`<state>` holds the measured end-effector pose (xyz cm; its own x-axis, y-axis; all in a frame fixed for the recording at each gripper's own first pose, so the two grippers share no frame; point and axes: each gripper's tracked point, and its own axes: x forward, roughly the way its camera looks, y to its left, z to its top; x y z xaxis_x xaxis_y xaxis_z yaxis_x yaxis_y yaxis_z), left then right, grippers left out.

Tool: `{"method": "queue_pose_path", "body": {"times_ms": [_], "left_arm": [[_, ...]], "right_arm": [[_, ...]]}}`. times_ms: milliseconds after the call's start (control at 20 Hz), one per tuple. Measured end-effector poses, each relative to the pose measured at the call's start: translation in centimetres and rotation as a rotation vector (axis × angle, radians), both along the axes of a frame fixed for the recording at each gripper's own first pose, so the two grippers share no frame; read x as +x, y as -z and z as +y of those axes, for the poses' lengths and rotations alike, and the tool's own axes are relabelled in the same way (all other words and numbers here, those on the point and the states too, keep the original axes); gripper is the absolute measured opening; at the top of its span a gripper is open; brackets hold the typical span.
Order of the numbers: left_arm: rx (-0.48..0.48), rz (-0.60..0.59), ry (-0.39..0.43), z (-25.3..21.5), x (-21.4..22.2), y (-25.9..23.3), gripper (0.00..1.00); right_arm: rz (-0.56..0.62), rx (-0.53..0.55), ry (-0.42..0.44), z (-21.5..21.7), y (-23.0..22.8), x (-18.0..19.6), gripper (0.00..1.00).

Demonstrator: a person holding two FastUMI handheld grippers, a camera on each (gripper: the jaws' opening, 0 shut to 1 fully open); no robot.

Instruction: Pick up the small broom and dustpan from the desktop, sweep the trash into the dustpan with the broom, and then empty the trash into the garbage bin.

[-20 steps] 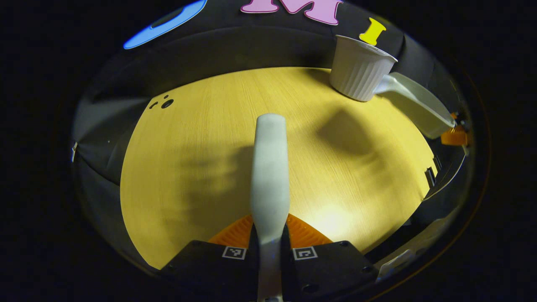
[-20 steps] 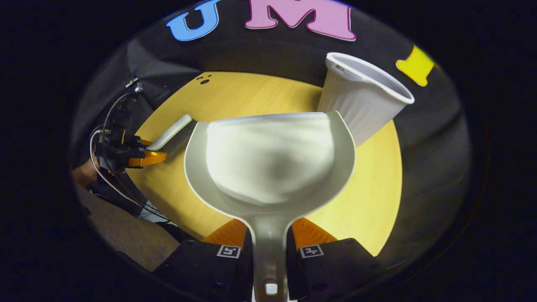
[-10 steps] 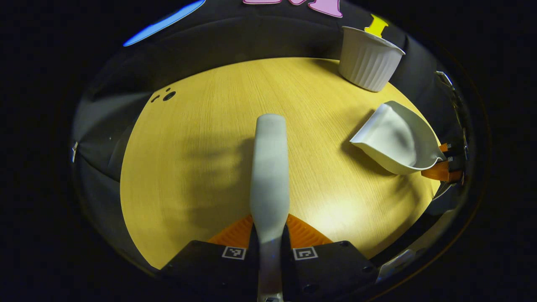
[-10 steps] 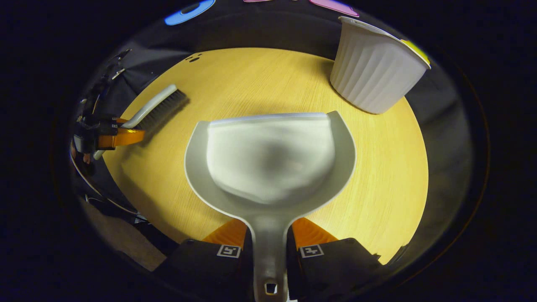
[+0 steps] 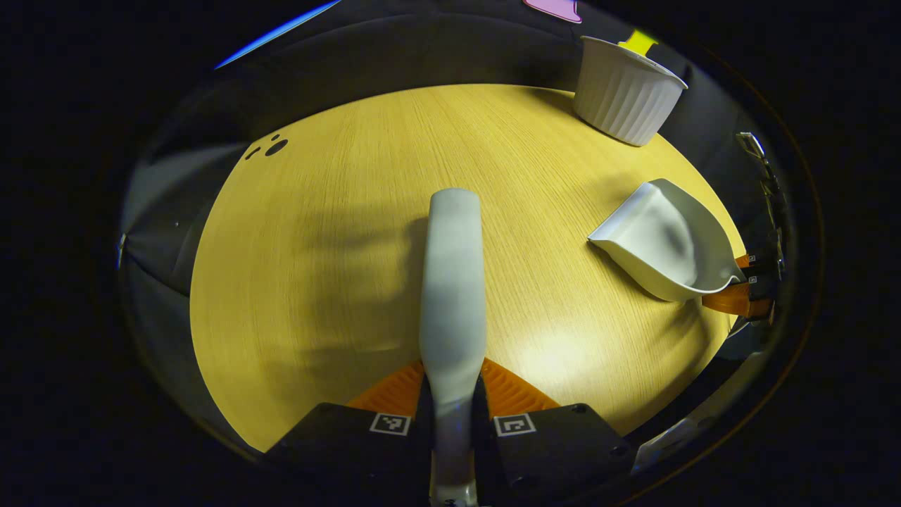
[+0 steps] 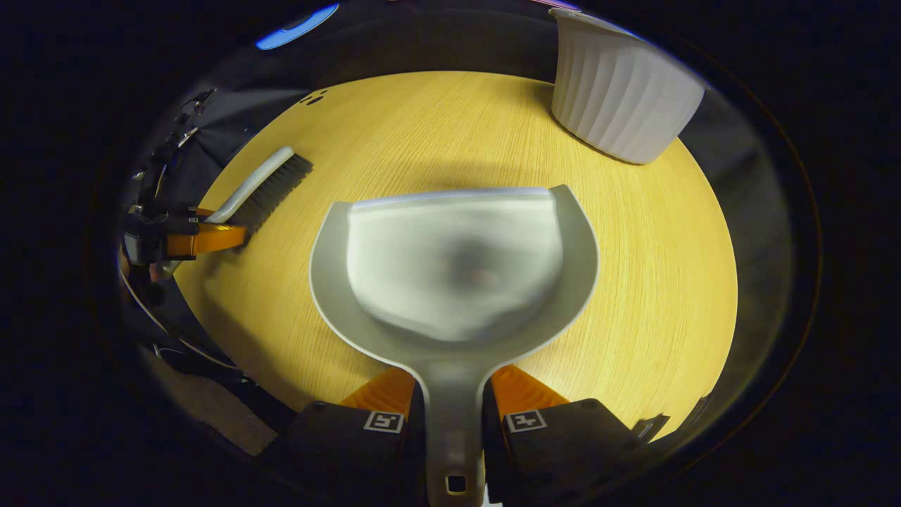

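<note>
Dustpan [image 6: 454, 267] empty beside bin [image 6: 619, 95]

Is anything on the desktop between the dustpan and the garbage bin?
Nothing visible: bare desktop lies between the dustpan, held in the right gripper, and the white ribbed garbage bin. The broom is off to the side.

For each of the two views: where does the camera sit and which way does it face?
Left gripper view: rides the left tool, looking along the broom over the table.
Right gripper view: rides the right tool, looking into the dustpan.
Shared: table, bin, broom, dustpan, each other's tool.
</note>
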<state>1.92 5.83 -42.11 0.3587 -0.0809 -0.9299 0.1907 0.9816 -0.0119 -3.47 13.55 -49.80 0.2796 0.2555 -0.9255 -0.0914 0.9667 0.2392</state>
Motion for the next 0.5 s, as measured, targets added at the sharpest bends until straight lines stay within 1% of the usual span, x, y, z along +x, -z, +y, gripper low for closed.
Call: {"method": "queue_pose_path", "body": {"times_ms": [50, 100, 150, 200, 250, 300, 400, 450, 500], "left_arm": [[0.002, -0.008, -0.002, 0.1, 0.1, -0.1, 0.29], [0.006, -0.016, -0.003, 0.3, 0.2, -0.2, 0.33], [0.011, -0.020, 0.001, 0.4, 0.2, -0.3, 0.32], [0.018, -0.025, 0.005, 0.4, 0.2, -0.5, 0.32], [0.022, -0.025, 0.009, 0.1, 0.0, -0.7, 0.33], [0.027, -0.026, 0.010, 0.0, -0.2, -0.9, 0.33], [0.039, -0.028, 0.011, 0.1, -0.5, -1.2, 0.36], [0.042, -0.031, 0.012, 0.1, -0.6, -1.6, 0.36], [0.048, -0.037, 0.012, 0.2, -0.9, -1.9, 0.36]], "right_arm": [[0.001, 0.000, -0.003, 0.0, 0.0, 0.0, 0.38], [-0.001, 0.001, -0.001, 0.0, 0.1, 0.1, 0.34], [0.003, 0.007, -0.001, 0.2, 0.0, 0.0, 0.34], [0.003, 0.016, 0.003, 0.3, 0.0, 0.0, 0.39], [0.009, 0.022, -0.001, 0.3, -0.2, -0.2, 0.39], [0.005, 0.025, -0.003, 0.3, -0.2, -0.2, 0.34], [-0.004, 0.028, -0.003, 0.2, -0.7, -0.3, 0.48], [-0.013, 0.029, -0.002, 0.0, -1.2, -0.3, 0.40], [-0.020, 0.035, -0.003, -0.1, -1.8, -0.3, 0.48]]}}
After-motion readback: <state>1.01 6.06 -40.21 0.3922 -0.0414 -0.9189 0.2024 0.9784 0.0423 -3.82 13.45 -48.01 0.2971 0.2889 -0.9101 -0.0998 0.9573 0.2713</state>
